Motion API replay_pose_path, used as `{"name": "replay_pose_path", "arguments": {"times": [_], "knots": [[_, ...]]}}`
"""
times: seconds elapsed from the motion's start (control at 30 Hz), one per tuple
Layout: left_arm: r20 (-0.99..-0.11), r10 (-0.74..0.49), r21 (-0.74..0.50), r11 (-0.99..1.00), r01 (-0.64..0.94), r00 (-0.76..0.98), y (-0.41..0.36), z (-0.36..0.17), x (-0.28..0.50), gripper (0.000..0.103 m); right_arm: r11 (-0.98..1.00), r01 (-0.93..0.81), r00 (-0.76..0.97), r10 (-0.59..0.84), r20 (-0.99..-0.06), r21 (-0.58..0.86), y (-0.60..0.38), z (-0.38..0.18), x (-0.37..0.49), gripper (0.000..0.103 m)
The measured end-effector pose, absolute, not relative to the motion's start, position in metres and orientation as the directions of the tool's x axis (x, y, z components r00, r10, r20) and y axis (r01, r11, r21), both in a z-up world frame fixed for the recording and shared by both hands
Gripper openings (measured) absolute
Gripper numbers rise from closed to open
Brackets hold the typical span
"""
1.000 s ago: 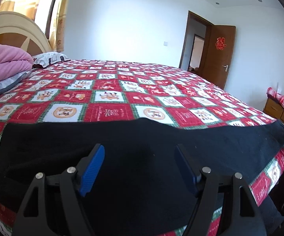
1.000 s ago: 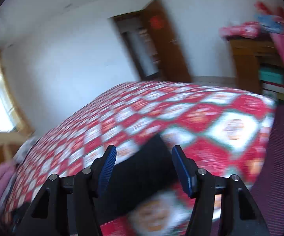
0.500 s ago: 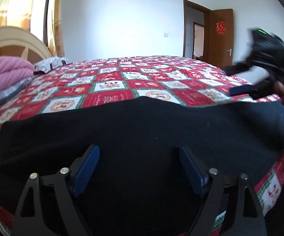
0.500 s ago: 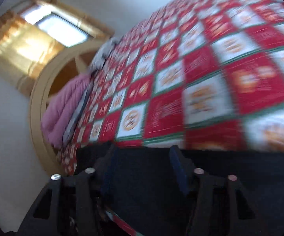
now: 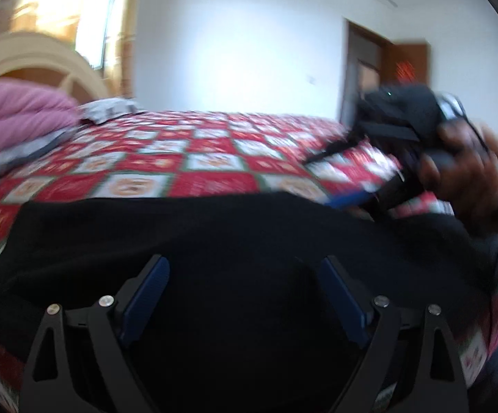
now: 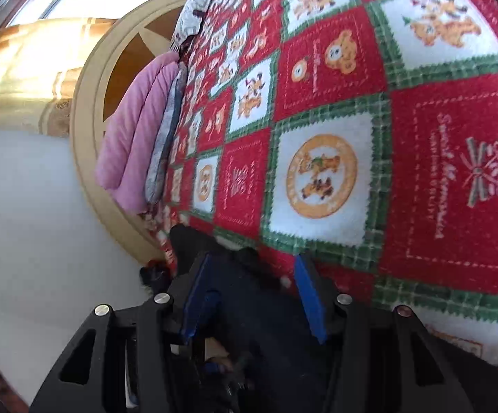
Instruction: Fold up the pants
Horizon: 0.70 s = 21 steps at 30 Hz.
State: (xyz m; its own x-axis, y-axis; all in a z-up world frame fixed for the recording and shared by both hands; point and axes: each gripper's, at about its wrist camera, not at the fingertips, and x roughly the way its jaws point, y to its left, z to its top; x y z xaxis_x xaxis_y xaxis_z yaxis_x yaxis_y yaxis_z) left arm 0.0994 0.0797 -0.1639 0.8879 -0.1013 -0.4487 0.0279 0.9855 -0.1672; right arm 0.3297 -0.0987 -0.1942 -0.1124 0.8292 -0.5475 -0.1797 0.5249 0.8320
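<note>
A bedroom with white walls is seen, its bed covered by a red, white and green patchwork blanket (image 5: 211, 158) printed with bears and cartoon dogs. At the far left of the left wrist view a pink quilt (image 5: 14, 120) is stacked on grey bedding in front of a cream, arched headboard (image 5: 42, 58), and a sunlit curtained window is set above it. The black pants (image 5: 214, 241) are spread in a wide band across the near edge of the bed, lying flat on the blanket. Over them the left gripper (image 5: 245, 296) is held, its blue-padded jaws having just been opening; they now stand wide apart above the cloth, with nothing pressed between the pads. Further right, a brown door is seen in the far wall. At the right edge the right gripper (image 5: 349, 199) is gripped by a hand (image 5: 462, 168) and is angled down at the far hem of the pants. In the right wrist view its jaws are half parted, with dark cloth lying between them; whether the pads are pressing on it cannot be told.
</note>
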Motion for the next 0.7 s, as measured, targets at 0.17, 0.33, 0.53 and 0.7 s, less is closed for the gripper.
{"name": "replay_pose_path", "arguments": {"times": [0.17,0.33,0.53,0.7], "knots": [[-0.454,-0.108,-0.245,0.970,-0.007,0.885,0.094,-0.172,0.105,0.096,0.503,-0.212,-0.206,0.815,-0.541,0.838,-0.090,-0.191,0.319,0.052],[-0.447,-0.107,-0.223,0.975,0.005,0.888,0.090,-0.175,0.108,0.100,0.455,-0.294,-0.252,0.811,-0.528,0.841,-0.076,-0.181,0.306,0.052],[-0.444,-0.107,-0.220,0.976,0.008,0.889,0.089,-0.175,0.106,0.101,0.423,-0.169,-0.312,0.834,-0.456,0.890,-0.070,-0.204,0.314,0.053],[-0.443,-0.108,-0.220,0.975,0.008,0.890,0.089,-0.175,0.105,0.102,0.372,-0.074,-0.299,0.877,-0.376,0.925,-0.067,-0.211,0.324,0.052]]}}
